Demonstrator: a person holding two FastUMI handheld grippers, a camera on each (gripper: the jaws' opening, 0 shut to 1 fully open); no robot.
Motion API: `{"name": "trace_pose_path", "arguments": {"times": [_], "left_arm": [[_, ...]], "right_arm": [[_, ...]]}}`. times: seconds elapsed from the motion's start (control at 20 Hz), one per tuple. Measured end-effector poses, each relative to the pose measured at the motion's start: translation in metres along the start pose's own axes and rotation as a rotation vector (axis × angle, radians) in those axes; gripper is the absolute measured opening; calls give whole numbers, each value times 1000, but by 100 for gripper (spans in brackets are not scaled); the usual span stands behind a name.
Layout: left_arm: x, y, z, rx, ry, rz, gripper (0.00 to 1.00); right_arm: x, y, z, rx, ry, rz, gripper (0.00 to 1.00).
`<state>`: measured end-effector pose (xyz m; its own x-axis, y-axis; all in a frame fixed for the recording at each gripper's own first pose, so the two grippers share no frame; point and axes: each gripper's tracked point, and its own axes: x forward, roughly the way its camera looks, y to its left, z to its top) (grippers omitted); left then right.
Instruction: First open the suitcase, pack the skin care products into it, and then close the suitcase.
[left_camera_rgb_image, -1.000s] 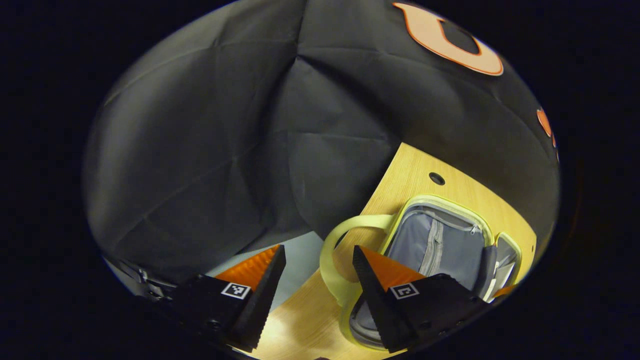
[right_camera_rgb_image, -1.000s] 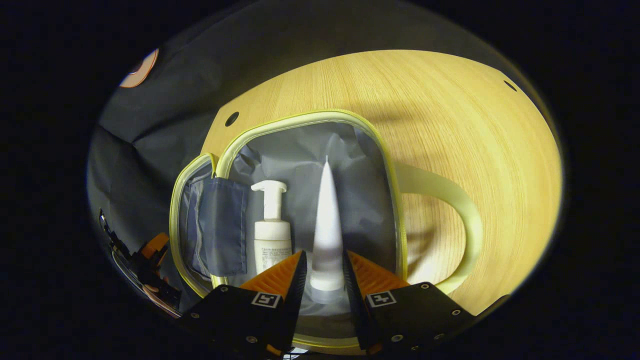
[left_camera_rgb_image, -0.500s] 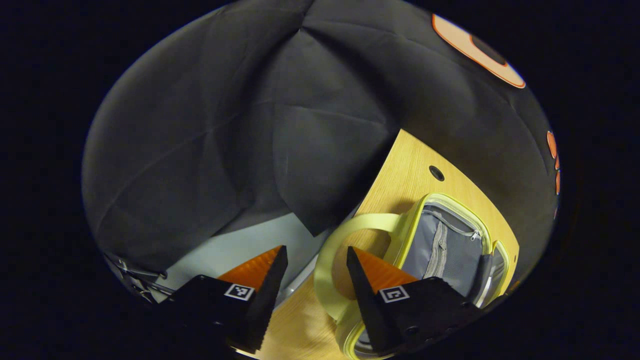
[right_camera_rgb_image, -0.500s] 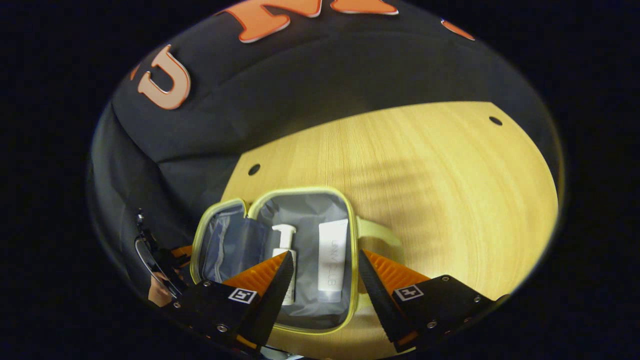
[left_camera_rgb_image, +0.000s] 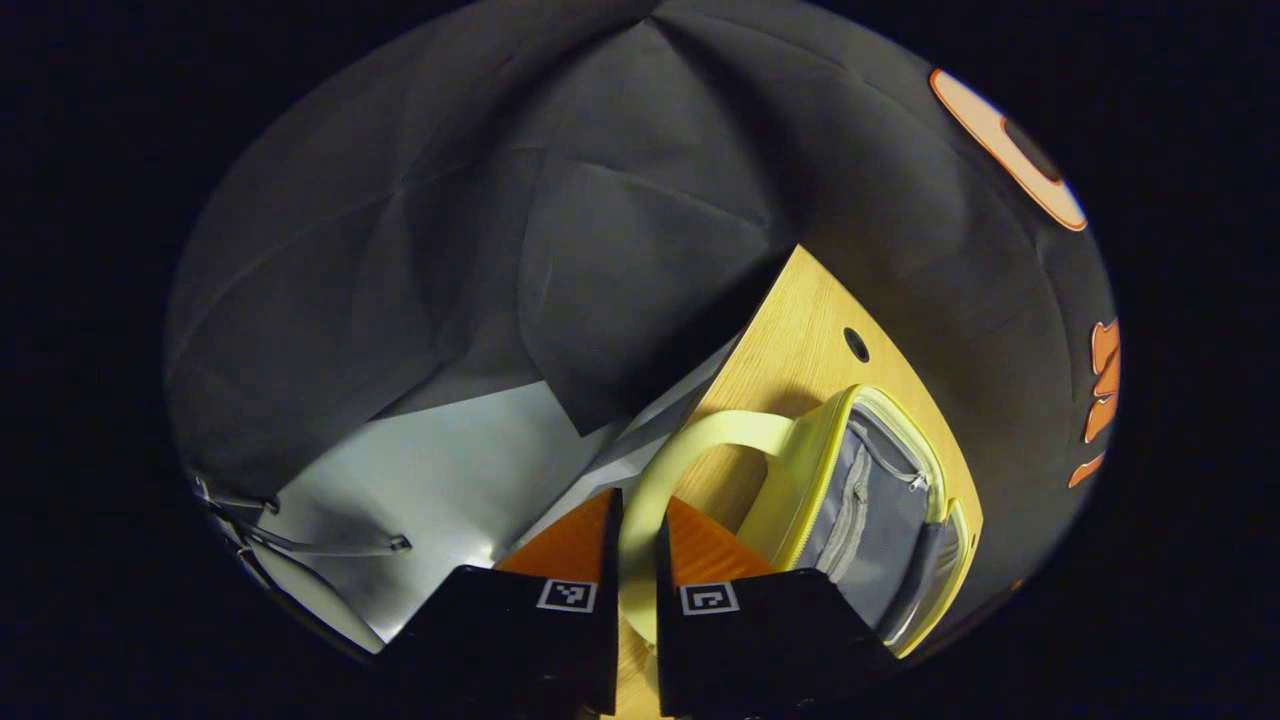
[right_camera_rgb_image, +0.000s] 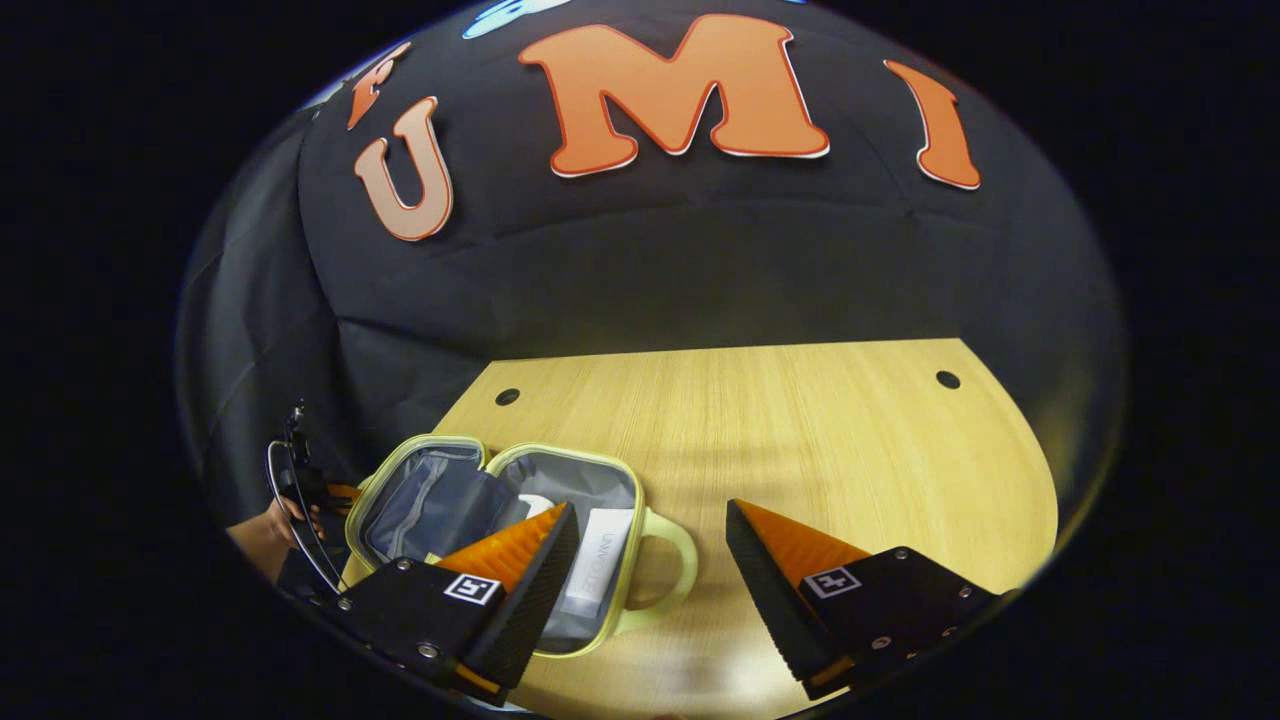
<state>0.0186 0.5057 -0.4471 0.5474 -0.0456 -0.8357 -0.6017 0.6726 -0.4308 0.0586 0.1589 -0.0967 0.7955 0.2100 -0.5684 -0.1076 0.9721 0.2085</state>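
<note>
Table (right_camera_rgb_image: 800, 420) beside suitcase (right_camera_rgb_image: 420, 480) bare; left claw (left_camera_rgb_image: 638, 560) pinches handle (left_camera_rgb_image: 700, 435).

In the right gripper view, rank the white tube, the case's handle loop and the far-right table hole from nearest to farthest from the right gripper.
1. Handle loop: just left of the right gripper, on the case's near side.
2. White tube: farther left, lying inside the open case.
3. Far-right hole: by the table's back edge, up to the right.
</note>
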Motion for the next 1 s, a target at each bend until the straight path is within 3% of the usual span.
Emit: {"name": "trace_pose_path", "arguments": {"times": [0.05,0.5,0.9,1.0], "left_arm": [[-4,-3,1,9,-7,-2,8],[-78,-57,36,262,-213,-2,7],[-166,-134,44,383,-372,-68,6],[-189,-168,40,404,-410,-126,6]], "right_arm": [[-3,-4,5,-7,-24,-8,95],[-24,-22,44,-115,-174,-28,95],[-33,-22,62,-145,-240,18,95],[-38,-26,67,-154,-248,24,95]]}}
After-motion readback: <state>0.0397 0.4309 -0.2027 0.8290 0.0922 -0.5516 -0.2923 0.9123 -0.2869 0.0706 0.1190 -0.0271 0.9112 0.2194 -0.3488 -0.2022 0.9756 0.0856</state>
